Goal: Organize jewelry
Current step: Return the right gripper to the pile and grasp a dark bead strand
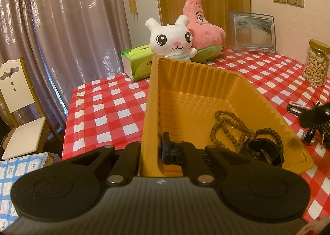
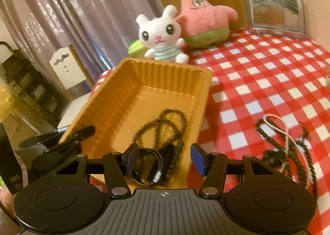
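Indoors, at the dining table:

Table: a red-and-white checked cloth [image 1: 115,107] is covering the whole top, with a cream chair [image 1: 18,98] standing off its far-left corner before grey patterned curtains [image 1: 61,28].

Plush toys: a pink starfish [image 1: 204,32] is leaning behind a white rabbit [image 1: 171,38] at the back edge, a green tissue box [image 1: 138,63] lying just beside them.

Yellow tray: the ribbed plastic tray [image 1: 152,94] is sitting tilted near the middle of the cloth, its left rim caught in a gripper.

Sand picture: a glass frame [image 1: 254,32] is standing upright against the wall, near a jar of cashews [image 1: 316,63].

Left gripper: the left gripper [image 1: 151,150] is clamping narrowly on the tray's left wall, one finger inside and one outside.

Right gripper: the right gripper [image 2: 164,159] is hovering with its blue pads [image 2: 198,159] spread wide over the tray's near end, gripping nothing.

Jewelry in tray: a brown bead necklace [image 1: 229,125] is lying coiled on the tray floor, touching a black bangle [image 1: 266,150] in the near corner.

Jewelry on cloth: a dark bead strand [image 2: 305,152] and a white-and-black cord [image 2: 286,131] are lying tangled to the right of the tray, well apart from it.
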`<action>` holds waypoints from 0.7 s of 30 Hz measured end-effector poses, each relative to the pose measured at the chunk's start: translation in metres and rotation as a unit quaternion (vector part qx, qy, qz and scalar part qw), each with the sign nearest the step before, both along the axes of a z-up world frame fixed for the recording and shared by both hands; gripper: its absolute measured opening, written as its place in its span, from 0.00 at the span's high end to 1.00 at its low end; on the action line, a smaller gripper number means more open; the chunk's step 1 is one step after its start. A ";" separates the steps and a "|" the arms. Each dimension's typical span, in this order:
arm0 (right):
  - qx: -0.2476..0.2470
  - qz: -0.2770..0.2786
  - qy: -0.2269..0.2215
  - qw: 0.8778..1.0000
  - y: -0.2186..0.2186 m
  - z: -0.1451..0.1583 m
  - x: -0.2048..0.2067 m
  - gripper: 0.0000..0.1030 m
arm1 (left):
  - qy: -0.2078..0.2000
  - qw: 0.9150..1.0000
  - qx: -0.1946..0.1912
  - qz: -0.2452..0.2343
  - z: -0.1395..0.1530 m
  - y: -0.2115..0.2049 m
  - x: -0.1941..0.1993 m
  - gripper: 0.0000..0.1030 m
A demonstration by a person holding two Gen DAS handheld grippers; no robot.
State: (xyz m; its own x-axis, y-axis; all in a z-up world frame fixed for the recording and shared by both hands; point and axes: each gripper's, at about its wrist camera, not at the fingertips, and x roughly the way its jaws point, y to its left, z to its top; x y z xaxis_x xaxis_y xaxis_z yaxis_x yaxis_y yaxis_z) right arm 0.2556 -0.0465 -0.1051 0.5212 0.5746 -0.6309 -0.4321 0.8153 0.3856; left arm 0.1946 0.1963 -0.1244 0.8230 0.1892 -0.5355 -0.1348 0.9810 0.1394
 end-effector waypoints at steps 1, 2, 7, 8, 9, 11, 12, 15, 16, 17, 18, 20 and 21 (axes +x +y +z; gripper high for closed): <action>-0.002 -0.003 0.002 1.000 -0.005 -0.002 -0.003 0.45 | 0.000 1.000 -0.001 0.000 0.000 0.000 0.000 0.96; -0.007 -0.007 0.004 1.000 -0.010 -0.004 -0.006 0.45 | -0.001 1.000 -0.001 0.000 0.000 0.000 0.000 0.96; -0.037 -0.028 0.015 0.999 -0.038 -0.016 -0.026 0.45 | 0.000 1.000 -0.002 0.004 -0.001 0.002 0.001 0.96; -0.042 -0.034 0.019 0.998 -0.045 -0.018 -0.029 0.45 | 0.000 1.000 -0.003 0.005 -0.001 0.002 0.001 0.96; -0.045 -0.041 0.022 0.998 -0.051 -0.020 -0.032 0.45 | 0.000 1.000 -0.002 0.006 -0.001 0.001 0.001 0.96; -0.053 -0.055 0.028 0.997 -0.063 -0.024 -0.036 0.45 | 0.001 1.000 -0.001 0.007 -0.001 0.001 0.001 0.96; -0.059 -0.062 0.028 0.996 -0.068 -0.025 -0.038 0.45 | 0.001 1.000 -0.001 0.008 -0.001 0.000 0.001 0.96; -0.082 -0.079 0.020 0.993 -0.083 -0.030 -0.040 0.45 | 0.002 1.000 -0.001 0.008 -0.001 0.000 0.001 0.96; -0.091 -0.083 0.017 0.992 -0.086 -0.031 -0.040 0.45 | 0.002 1.000 -0.001 0.009 -0.001 0.000 0.001 0.96; -0.098 -0.086 0.013 0.991 -0.090 -0.032 -0.040 0.45 | 0.002 1.000 -0.001 0.009 -0.001 0.000 0.001 0.96; -0.107 -0.088 0.008 0.990 -0.093 -0.032 -0.040 0.45 | 0.003 1.000 -0.001 0.009 -0.001 0.000 0.001 0.96; -0.120 -0.089 -0.001 0.989 -0.099 -0.033 -0.040 0.45 | 0.003 1.000 0.000 0.010 -0.001 0.000 0.001 0.96; -0.127 -0.089 -0.004 0.988 -0.101 -0.034 -0.040 0.45 | 0.003 1.000 0.000 0.010 -0.001 0.000 0.001 0.96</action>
State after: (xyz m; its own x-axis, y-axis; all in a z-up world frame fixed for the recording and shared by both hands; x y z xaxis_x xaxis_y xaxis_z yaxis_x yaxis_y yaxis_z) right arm 0.2155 -0.1475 -0.1394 0.6054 0.2964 -0.7387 -0.2749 0.9488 0.1554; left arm 0.1957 0.1959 -0.1253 0.8163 0.2054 -0.5399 -0.1536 0.9782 0.1399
